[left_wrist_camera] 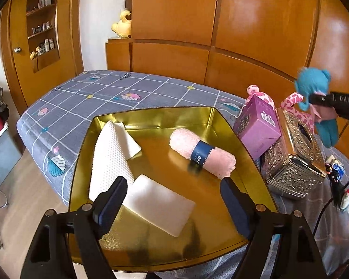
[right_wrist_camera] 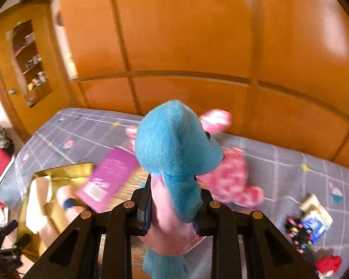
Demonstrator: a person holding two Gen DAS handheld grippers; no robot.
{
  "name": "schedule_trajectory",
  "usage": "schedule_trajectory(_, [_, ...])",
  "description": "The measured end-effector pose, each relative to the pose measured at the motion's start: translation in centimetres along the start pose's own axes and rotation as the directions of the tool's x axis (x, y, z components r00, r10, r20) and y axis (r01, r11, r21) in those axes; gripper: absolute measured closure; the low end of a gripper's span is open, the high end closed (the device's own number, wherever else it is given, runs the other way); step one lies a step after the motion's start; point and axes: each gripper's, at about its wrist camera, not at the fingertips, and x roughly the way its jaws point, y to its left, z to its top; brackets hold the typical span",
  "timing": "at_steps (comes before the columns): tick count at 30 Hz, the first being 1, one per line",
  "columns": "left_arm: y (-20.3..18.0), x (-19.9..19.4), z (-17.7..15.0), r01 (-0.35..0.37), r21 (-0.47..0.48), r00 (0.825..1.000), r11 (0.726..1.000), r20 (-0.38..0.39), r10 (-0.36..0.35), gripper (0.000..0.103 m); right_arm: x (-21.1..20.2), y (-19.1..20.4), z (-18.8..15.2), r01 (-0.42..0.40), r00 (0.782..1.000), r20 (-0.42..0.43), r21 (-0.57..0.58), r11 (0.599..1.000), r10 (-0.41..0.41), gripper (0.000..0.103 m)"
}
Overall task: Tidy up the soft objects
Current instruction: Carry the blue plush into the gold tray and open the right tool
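- The left gripper hangs over the gold tray on the bed, fingers spread wide with nothing gripped between them.
- Below those fingers, a folded white cloth lies flat on the tray floor.
- A white dotted towel leans along the tray's left side, its top corner folded over.
- A rolled pink towel with a dark blue band lies aslant on the tray's right half, apart from the white pieces.
- Just right of the tray, a purple box rests tilted against an ornate silver tissue box.
- A pink spotted plush lies behind those boxes.
- The right gripper is up in the air to the right, its fingers pinched narrow on a blue plush, clamping a pale pink part of it.
- That blue plush is off the bed, above the pink one and clear of the tray.
- The right wrist view is blurred.
- Small odds and ends lie on the bed's right side; I cannot tell what they are.
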Motion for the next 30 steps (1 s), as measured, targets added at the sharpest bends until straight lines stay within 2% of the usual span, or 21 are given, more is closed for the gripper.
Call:
schedule_trajectory(3, [0.4,0.1,0.0,-0.013,-0.009,1.0,1.0,0.003,0.013,0.017,0.4,3.3,0.4,-0.081,0.997,-0.005,-0.045,0.996,0.081,0.078])
schedule_trajectory(8, [0.9,0.4,-0.1,-0.023,-0.028,1.0,0.999,-0.004,0.023,0.017,2.0,9.1,-0.8,-0.212,0.976,-0.073,-0.121,0.97,0.204,0.078])
schedule_trajectory(10, [1.0,0.6,-0.2,-0.028,-0.033,1.0,0.999,-0.006,0.028,0.017,2.4,10.8,-1.8,-0.259,0.963,-0.108,-0.136,0.956,0.245,0.078])
schedule_trajectory(15, [1.6,1.0,-0.2,-0.043,-0.05,0.999,0.998,-0.012,0.042,0.016,5.0,15.4,-4.5,-0.377,0.914,-0.23,-0.17,0.911,0.335,0.078])
schedule_trajectory(20, [2.7,1.4,-0.3,-0.055,-0.093,0.998,0.994,-0.023,0.053,0.013,7.3,19.6,-6.2,-0.421,0.887,-0.293,-0.199,0.885,0.356,0.077])
schedule_trajectory(23, [3.5,1.7,-0.2,-0.067,-0.118,0.997,0.991,-0.031,0.064,0.013,8.8,21.8,-6.2,-0.423,0.887,-0.289,-0.194,0.885,0.36,0.071])
schedule_trajectory(25, [3.9,2.0,-0.2,-0.074,-0.128,0.997,0.989,-0.038,0.07,0.013,9.8,22.7,-6.1,-0.424,0.885,-0.294,-0.19,0.885,0.361,0.062])
schedule_trajectory(30, [4.3,2.2,-0.3,-0.081,-0.139,0.996,0.987,-0.045,0.076,0.013,10.2,22.1,-5.8,-0.418,0.885,-0.289,-0.146,0.897,0.365,0.046])
